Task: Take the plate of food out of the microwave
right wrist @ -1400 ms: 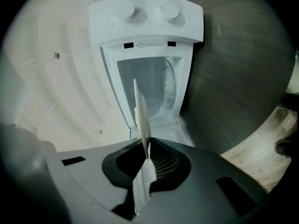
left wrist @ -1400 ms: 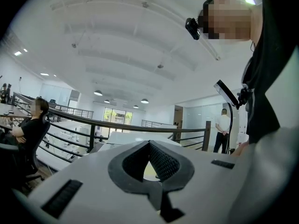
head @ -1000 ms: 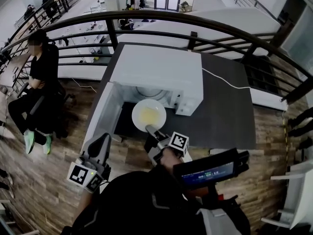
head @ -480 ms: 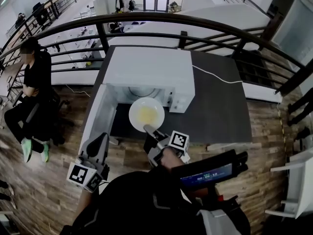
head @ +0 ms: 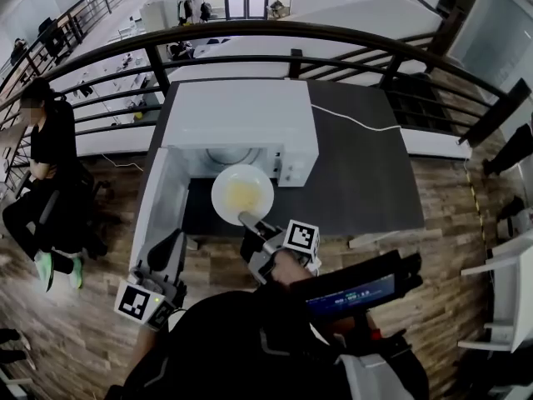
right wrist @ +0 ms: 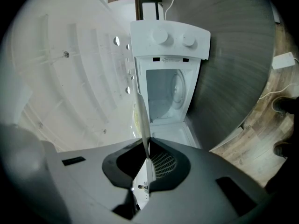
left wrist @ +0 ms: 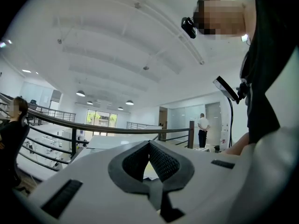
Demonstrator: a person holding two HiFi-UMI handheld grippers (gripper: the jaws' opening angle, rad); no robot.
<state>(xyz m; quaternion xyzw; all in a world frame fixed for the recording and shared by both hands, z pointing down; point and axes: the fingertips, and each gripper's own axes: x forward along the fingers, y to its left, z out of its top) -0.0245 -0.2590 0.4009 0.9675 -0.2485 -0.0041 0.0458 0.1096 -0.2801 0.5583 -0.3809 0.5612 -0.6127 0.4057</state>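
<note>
Head view shows the plate of food [head: 241, 193] just in front of the open microwave [head: 250, 111], over the table [head: 366, 182]. The right gripper view only gets it edge-on, so the food's hidden there. Right hand-held gripper [head: 250, 221] is clamped on its near rim. Left hand-held gripper [left wrist: 149, 144] has its jaws together, nothing in them.

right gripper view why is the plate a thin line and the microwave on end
Right gripper view: camera sights along the plate edge-on, so only its rim shows between the jaws; the view is rolled, tipping the microwave on end. Head view: same plate reads round, railing bowed by the wide lens.
</note>
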